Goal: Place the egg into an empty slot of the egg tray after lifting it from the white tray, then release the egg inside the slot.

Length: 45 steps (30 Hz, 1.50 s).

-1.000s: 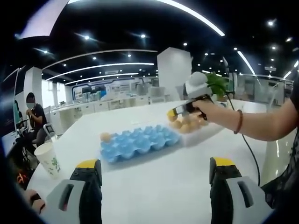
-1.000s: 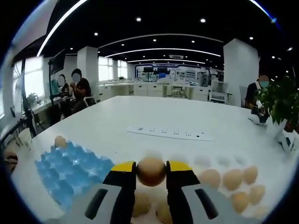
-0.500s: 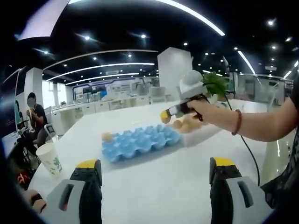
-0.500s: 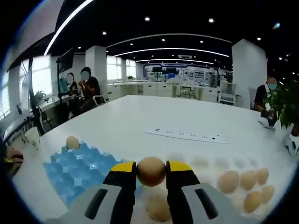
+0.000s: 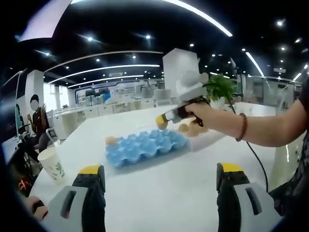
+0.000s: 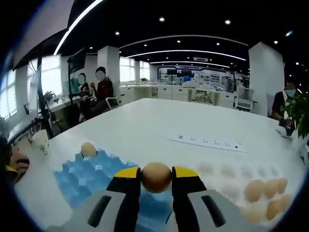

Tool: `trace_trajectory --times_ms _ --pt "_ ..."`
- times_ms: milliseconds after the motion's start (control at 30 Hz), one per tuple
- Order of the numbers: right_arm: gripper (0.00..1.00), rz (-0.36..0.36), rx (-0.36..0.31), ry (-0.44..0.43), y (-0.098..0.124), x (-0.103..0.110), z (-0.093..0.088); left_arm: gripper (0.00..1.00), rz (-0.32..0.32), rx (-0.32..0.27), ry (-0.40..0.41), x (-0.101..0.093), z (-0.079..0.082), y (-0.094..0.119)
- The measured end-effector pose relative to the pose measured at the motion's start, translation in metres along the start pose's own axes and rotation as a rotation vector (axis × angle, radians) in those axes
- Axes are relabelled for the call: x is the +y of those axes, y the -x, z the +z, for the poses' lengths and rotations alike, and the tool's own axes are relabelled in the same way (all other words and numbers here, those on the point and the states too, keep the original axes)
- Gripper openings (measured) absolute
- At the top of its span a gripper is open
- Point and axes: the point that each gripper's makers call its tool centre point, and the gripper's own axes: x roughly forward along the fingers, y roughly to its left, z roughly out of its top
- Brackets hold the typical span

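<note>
— Since a second ago, what has moved?

— My right gripper (image 6: 156,180) has carried the egg (image 6: 156,177) off the white tray (image 6: 227,176) and out over the near edge of the blue tray (image 6: 79,179). Before, the eggs still lying in the white tray sat right under my jaws; now blue cups do.

— Is the egg secure?

— My right jaws are closed on it, one yellow tip on each side, and it hangs above the blue tray, not touching it. From the left gripper view the right gripper (image 5: 162,120) hangs over the blue tray's (image 5: 140,149) far corner, on the white-tray side.

— And your left gripper (image 5: 159,181)?

— It holds nothing, jaws wide, low over the table (image 5: 159,193), near side of the blue tray.

— Where can the egg go?

— One egg (image 6: 88,149) already sits in a far corner cup of the blue tray. The rest look empty, so I judge the carry nearly done: lowering into a cup and opening remain.
</note>
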Motion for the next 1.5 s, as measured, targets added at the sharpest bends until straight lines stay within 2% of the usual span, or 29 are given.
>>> trace_trajectory --times_ms 900,1200,1500 --pt "0.26 0.108 -0.01 0.046 -0.015 0.059 0.012 0.98 0.008 0.014 0.009 0.003 -0.005 0.001" --pt "0.26 0.144 -0.003 0.037 -0.035 0.069 0.019 0.98 0.002 0.015 0.016 0.003 -0.008 0.002" --pt "0.26 0.169 -0.017 0.031 -0.042 0.078 0.021 0.98 0.0 0.015 0.012 0.005 -0.005 0.0"
